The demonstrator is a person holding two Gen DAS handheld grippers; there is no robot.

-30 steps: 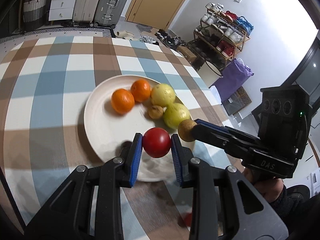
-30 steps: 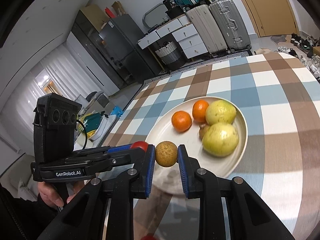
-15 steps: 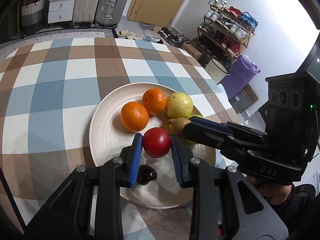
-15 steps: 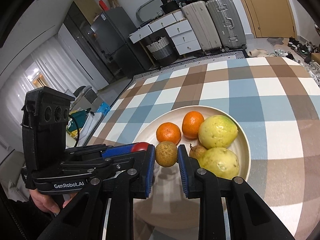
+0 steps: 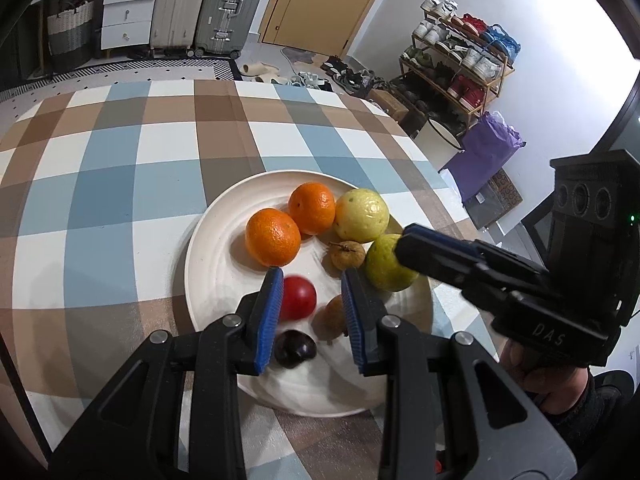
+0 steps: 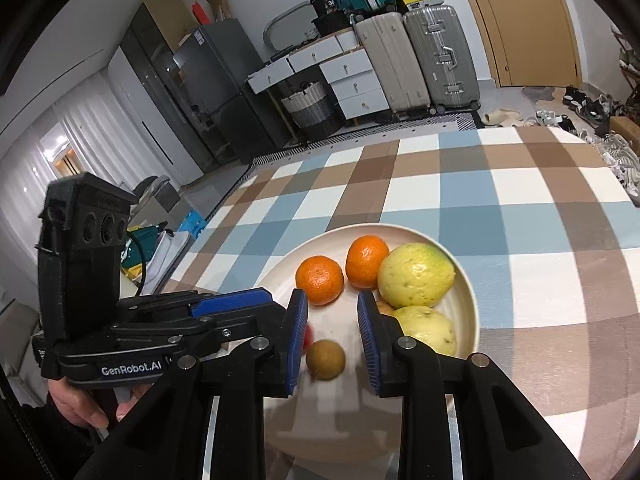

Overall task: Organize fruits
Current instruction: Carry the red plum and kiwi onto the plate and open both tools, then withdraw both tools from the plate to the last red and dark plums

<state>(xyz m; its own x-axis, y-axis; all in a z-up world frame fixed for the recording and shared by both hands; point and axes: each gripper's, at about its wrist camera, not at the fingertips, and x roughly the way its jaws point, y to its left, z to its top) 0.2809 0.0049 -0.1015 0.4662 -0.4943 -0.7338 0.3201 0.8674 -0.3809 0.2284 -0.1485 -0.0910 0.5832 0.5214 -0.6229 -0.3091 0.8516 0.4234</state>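
A white plate on the checked tablecloth holds two oranges, two yellow-green guavas, a small brown fruit, a dark plum, a red fruit and a round brown fruit. My left gripper is open above the plate, with the red fruit loose between its pads. My right gripper is open over the plate, with the brown fruit lying free below it. The oranges and guavas lie beyond.
The checked table extends left and far. Its right edge drops to a shoe rack and a purple bag. Suitcases and drawers stand behind the table. Each gripper lies close beside the other over the plate.
Both grippers have opened. The red fruit and the round brown fruit have dropped out of the pads onto the plate.
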